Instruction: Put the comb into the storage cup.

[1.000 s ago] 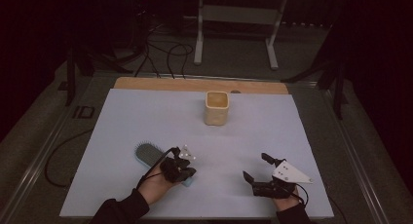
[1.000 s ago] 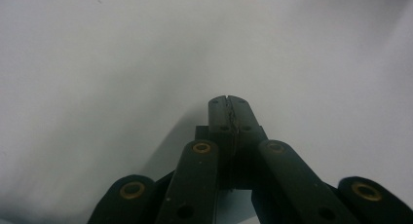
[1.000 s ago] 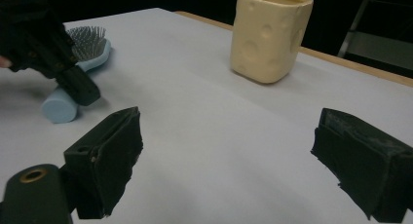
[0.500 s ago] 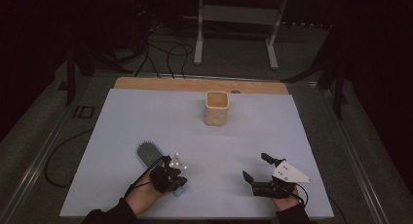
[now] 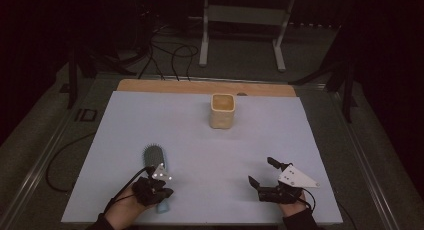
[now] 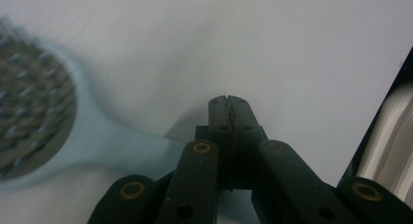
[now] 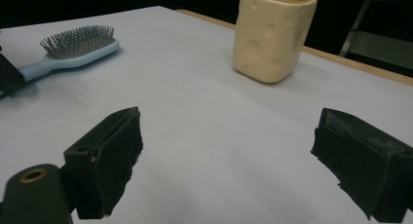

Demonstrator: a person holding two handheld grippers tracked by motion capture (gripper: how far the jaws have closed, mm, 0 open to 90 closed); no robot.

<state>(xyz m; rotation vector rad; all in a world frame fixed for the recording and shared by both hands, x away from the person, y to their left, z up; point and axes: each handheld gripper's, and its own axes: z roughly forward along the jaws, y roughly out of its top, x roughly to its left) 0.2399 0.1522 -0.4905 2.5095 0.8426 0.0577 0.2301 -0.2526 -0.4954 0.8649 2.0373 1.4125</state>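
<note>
With its jaws pressed shut on nothing, the left gripper (image 5: pixel 159 177) sits beside the hairbrush (image 5: pixel 155 162), whose long axis runs toward twelve o'clock, handle nearest that hand.

A cream, square ceramic cup (image 5: pixel 222 110) with round dimples stands upright on the pale blue table sheet (image 5: pixel 150 120), toward 12 o'clock. Behind it runs a wooden table edge (image 5: pixel 165 86). A grey metal stand (image 5: pixel 243 15) is on the floor beyond, also at 12 o'clock.

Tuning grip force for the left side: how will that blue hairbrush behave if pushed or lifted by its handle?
The hairbrush looks like rigid moulded plastic, so probably stiff and light. The wide bristled head should make it head-heavy and apt to pivot in a handle-end grip. Its smooth handle may slip. Lying bristles up on the sheet, it should slide, not roll.
</note>
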